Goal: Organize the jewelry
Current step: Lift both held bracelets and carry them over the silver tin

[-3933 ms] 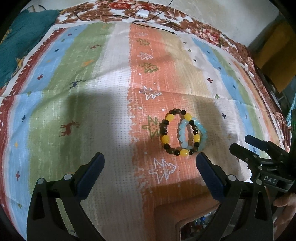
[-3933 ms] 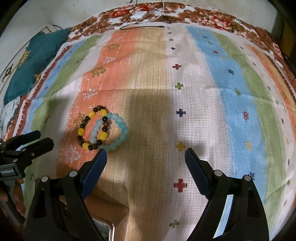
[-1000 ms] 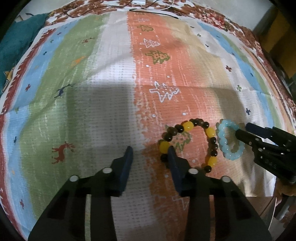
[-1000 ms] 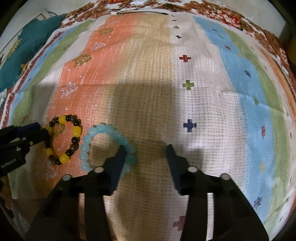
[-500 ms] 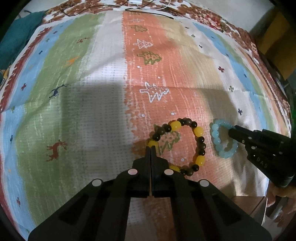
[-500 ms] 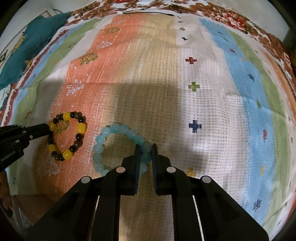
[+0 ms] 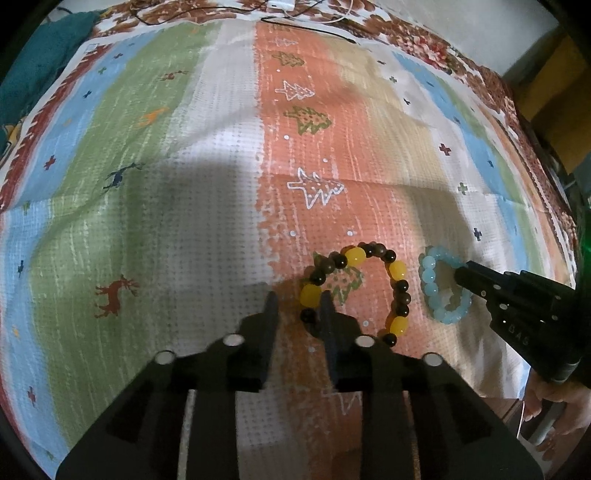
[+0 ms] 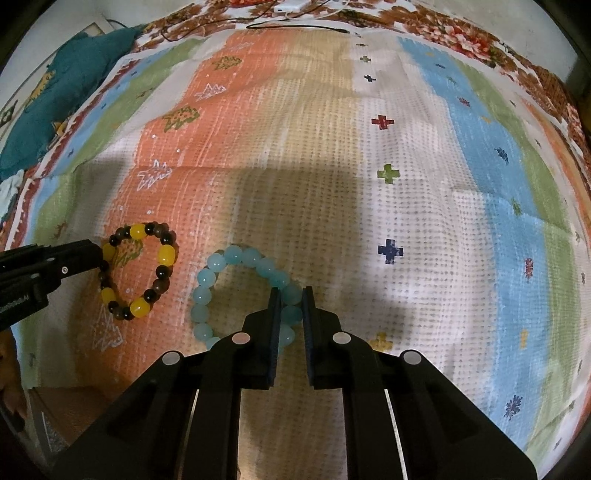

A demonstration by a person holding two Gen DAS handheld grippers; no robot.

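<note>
A yellow-and-dark bead bracelet (image 7: 397, 269) lies on the striped cloth, also in the right wrist view (image 8: 166, 254). A light blue bead bracelet (image 7: 428, 275) lies to its right, also in the right wrist view (image 8: 236, 254). My left gripper (image 7: 298, 301) is partly open, its tips just left of the yellow bracelet's near-left beads, nothing held. My right gripper (image 8: 291, 295) is shut on the blue bracelet's right side, beads pinched between its fingers. The right gripper also shows in the left wrist view (image 7: 465, 277), and the left gripper in the right wrist view (image 8: 98, 256).
The patterned cloth (image 7: 184, 184) covers the surface. A wooden box corner (image 8: 55, 410) sits at the near edge. Cables and a white adapter (image 7: 280, 5) lie at the far edge. A teal cloth (image 8: 55, 96) lies at the far left.
The two bracelets, earlier overlapping, now lie apart. My left gripper was shut half a second ago and has opened slightly beside the yellow bracelet. My right gripper stays shut on the blue bracelet.
</note>
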